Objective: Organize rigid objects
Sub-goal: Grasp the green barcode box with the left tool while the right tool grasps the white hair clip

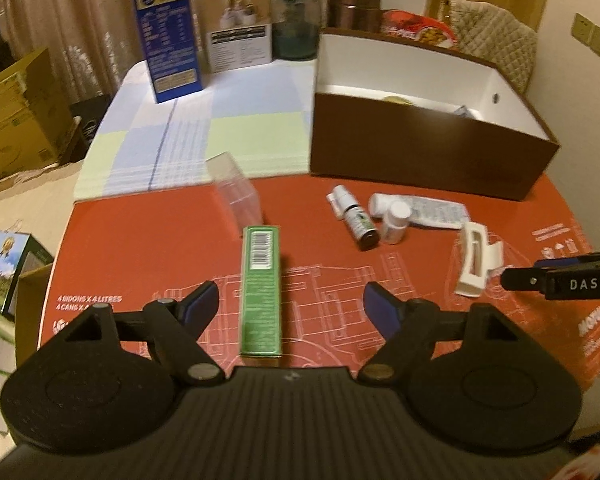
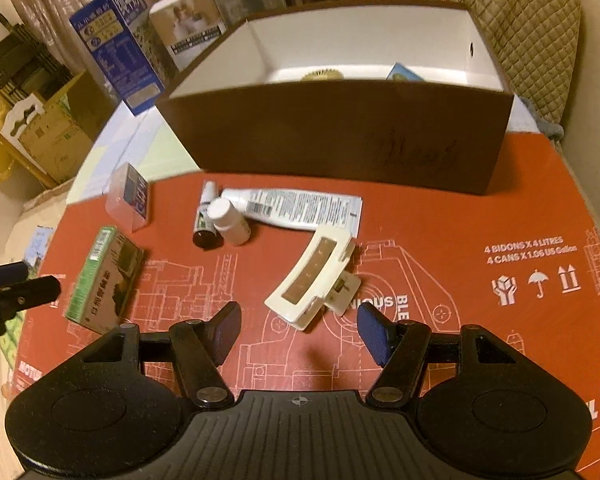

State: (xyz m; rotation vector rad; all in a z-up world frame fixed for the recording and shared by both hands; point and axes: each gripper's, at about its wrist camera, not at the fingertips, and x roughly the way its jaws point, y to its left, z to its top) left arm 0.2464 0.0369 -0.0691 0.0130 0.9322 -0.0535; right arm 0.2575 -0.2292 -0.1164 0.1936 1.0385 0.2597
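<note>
A green carton (image 1: 261, 290) lies lengthwise between the fingers of my open left gripper (image 1: 290, 308); the pads stand apart from it. It also shows in the right wrist view (image 2: 104, 278). My open right gripper (image 2: 298, 332) hovers just short of a white hair clip (image 2: 314, 278), also visible in the left wrist view (image 1: 476, 262). A dark dropper bottle (image 2: 205, 222), a small white bottle (image 2: 230, 220), a white tube (image 2: 300, 209) and a clear plastic box (image 2: 128, 198) lie on the red cardboard mat (image 2: 460, 300). A brown box with a white inside (image 2: 340, 128) stands behind them.
A blue carton (image 1: 166, 28), a white carton (image 1: 236, 24) and a glass jar (image 1: 295, 24) stand at the table's far side. Cardboard boxes (image 1: 16, 116) sit on the floor at left. A quilted chair (image 2: 520, 20) is behind the brown box.
</note>
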